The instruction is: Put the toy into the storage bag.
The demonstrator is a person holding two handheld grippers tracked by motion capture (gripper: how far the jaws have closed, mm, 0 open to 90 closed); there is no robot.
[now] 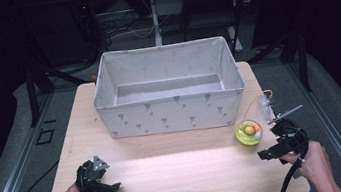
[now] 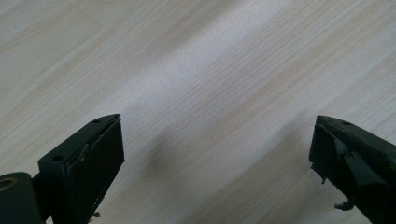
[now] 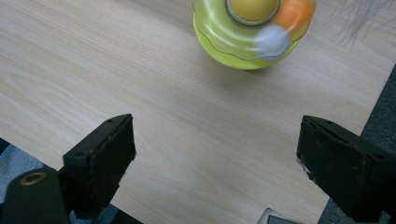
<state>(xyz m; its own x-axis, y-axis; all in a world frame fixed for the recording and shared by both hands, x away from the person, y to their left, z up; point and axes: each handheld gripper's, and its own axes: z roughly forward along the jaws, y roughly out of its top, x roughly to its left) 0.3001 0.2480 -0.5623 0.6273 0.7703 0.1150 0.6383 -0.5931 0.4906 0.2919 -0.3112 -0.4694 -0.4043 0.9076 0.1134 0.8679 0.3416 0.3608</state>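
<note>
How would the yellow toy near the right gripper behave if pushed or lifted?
The yellow toy has a rounded, glossy body, so it would probably rock or slide when pushed. Its thin wire loop looks flexible and may wobble. It seems light plastic, likely easy to lift.

I see a yellow-green toy (image 1: 249,132) with orange and white balls, upright on the bench (image 1: 179,170), near the open grey fabric bin (image 1: 167,89).

There was one wooden table (image 1: 179,170) and one grey fabric box (image 1: 167,89). One yellow-green toy (image 3: 247,35), ahead of the right jaws, carried three balls: yellow, orange and white. Two grippers were there, each with two jaws.
</note>
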